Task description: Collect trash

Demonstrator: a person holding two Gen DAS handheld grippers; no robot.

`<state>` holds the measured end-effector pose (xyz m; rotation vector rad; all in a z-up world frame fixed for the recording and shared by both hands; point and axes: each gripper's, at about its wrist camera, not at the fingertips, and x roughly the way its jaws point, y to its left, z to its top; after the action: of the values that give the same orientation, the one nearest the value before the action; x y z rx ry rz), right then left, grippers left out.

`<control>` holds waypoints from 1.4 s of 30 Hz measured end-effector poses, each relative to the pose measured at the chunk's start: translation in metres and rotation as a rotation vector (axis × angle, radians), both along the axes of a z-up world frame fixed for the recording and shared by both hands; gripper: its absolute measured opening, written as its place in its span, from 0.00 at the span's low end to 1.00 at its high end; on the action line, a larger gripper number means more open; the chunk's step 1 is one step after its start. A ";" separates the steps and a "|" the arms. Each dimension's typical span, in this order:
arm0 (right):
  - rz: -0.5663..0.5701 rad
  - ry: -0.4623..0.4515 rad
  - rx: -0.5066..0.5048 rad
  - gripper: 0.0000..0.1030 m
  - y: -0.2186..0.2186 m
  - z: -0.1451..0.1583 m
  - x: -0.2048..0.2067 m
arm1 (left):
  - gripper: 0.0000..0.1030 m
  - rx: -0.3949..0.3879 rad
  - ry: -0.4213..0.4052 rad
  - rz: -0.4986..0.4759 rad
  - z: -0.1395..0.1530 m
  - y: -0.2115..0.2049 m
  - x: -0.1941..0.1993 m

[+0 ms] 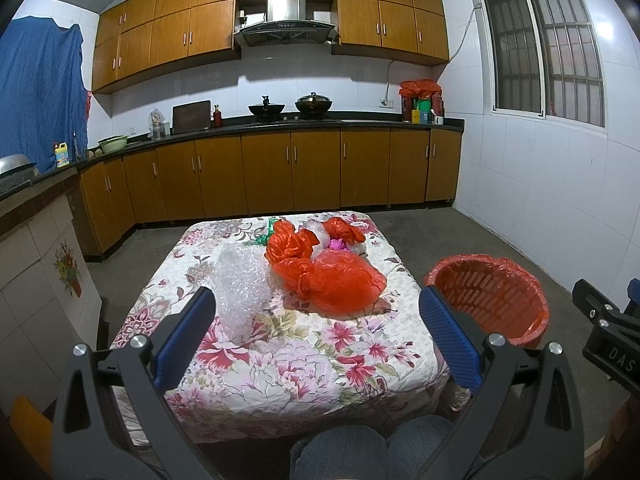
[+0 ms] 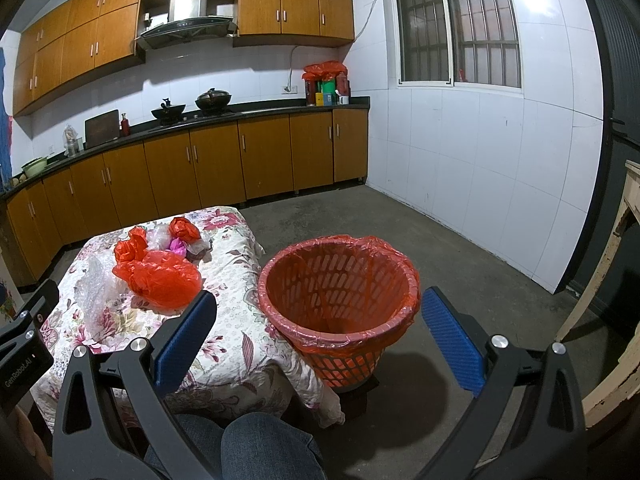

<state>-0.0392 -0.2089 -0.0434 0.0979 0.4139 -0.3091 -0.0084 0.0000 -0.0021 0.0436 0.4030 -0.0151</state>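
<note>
Blue ribbed pads line both my claws, and each pair is spread wide with nothing between them. My left gripper [image 1: 316, 334] hangs above the near edge of the table [image 1: 280, 376], which wears a floral cloth. Beyond its fingers, at about 12 o'clock, lies the trash: a big crumpled red plastic bag [image 1: 332, 284], a sheet of clear bubble wrap [image 1: 236, 284] just beside it at 10 o'clock, and further back two smaller red bags [image 1: 290, 242] with some clear, green and pink scraps among them. My right gripper [image 2: 318, 338] hovers over the red basket [image 2: 340, 304], lined with a red bag, which stands on the concrete floor touching the draped cloth at the table's right side. From this claw the trash pile [image 2: 160, 276] sits at 10 o'clock. My knees in jeans [image 2: 264, 448] show at 6 o'clock.
</note>
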 end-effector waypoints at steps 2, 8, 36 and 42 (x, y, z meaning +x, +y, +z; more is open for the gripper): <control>0.000 0.000 0.000 0.98 0.000 0.000 0.000 | 0.96 -0.001 0.000 0.000 -0.002 -0.001 0.001; 0.000 0.000 0.001 0.98 0.000 -0.001 0.001 | 0.96 -0.001 0.001 0.000 -0.005 -0.003 0.003; 0.263 0.003 0.014 0.98 0.050 -0.015 0.086 | 0.96 -0.100 0.103 0.223 -0.050 0.102 0.059; 0.397 0.052 0.015 0.88 0.088 -0.031 0.139 | 0.96 -0.088 0.125 0.262 -0.065 0.129 0.088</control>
<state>0.1002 -0.1210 -0.0742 0.0206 0.4768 0.0826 0.0795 0.1286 -0.0673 -0.0980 0.5298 0.2235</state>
